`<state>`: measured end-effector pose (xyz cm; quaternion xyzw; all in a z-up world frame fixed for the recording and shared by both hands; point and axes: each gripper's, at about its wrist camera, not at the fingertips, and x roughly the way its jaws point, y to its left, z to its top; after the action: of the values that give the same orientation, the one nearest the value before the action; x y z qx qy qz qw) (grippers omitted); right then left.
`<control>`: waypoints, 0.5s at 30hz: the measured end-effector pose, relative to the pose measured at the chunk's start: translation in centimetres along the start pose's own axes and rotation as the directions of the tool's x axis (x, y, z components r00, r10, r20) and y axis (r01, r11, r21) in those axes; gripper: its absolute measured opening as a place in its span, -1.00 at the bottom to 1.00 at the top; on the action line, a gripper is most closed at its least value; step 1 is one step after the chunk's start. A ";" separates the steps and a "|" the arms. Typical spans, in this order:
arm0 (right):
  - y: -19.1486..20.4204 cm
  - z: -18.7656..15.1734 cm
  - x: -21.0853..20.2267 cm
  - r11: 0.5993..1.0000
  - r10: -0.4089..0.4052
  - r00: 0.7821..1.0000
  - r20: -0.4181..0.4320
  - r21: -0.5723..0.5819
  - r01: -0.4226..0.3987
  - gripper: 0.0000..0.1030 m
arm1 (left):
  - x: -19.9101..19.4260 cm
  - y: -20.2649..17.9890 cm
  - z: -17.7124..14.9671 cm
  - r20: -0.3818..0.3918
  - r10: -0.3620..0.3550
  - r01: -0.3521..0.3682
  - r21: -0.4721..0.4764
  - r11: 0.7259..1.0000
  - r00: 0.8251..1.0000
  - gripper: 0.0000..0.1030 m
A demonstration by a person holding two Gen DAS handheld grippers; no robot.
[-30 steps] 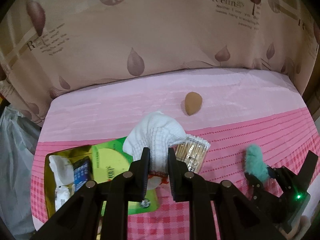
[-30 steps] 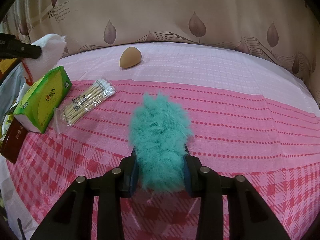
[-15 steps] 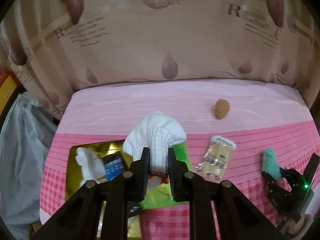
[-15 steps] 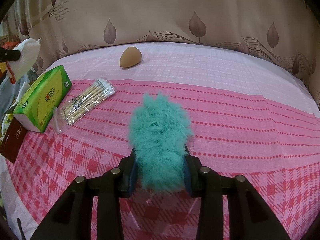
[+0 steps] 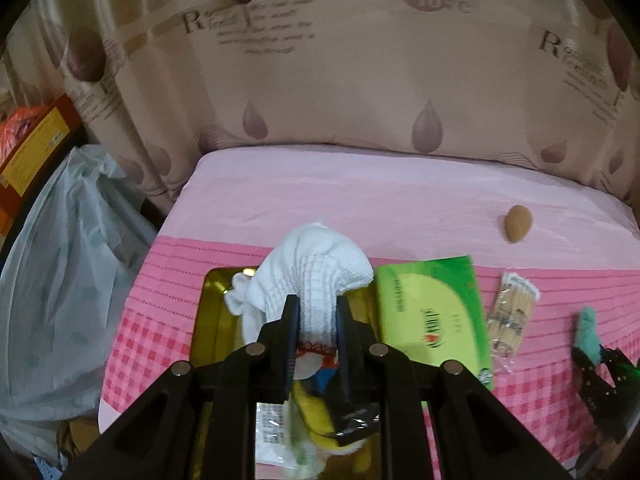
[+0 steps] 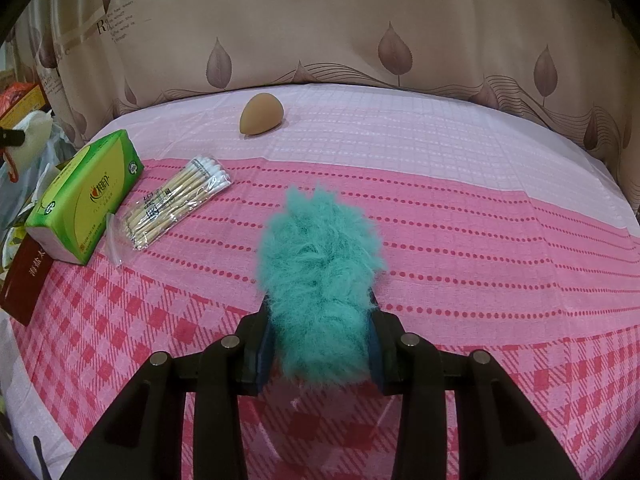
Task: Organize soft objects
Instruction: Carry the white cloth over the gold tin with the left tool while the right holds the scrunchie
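**White cloth poised over the tray, snag risk ahead**

Left gripper (image 5: pixel 316 320) fingers pinching the white knitted cloth (image 5: pixel 316 276), hanging above the gold tray (image 5: pixel 212 312) at the desk's left end. Drop it carelessly and it could drape over the rim or the green tissue pack (image 5: pixel 432 316). Right gripper (image 6: pixel 320 344) clamps the teal fluffy piece (image 6: pixel 320 280); loose fur may slip.
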<state>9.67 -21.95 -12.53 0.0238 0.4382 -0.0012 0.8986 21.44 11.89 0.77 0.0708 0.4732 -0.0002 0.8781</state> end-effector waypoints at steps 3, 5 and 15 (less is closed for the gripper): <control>0.0 0.0 0.0 1.000 0.000 1.000 0.000 0.000 0.000 -0.30 | 1.0 1.3 -0.2 -0.015 0.020 -0.020 -0.017 1.000 1.000 -0.66; 0.0 0.0 0.0 1.000 -0.001 1.000 0.000 -0.001 0.001 -0.30 | 1.6 2.2 -0.3 -0.023 0.035 -0.035 -0.030 0.999 0.999 -0.66; 0.1 0.0 0.1 1.000 -0.004 1.000 -0.001 -0.003 0.004 -0.29 | 4.3 4.4 -1.0 -0.052 0.108 -0.111 -0.054 0.992 0.993 -0.66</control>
<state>9.76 -21.86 -12.57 0.0216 0.4388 -0.0022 0.8983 23.27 16.71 -2.75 0.0717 0.4898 0.0633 0.8666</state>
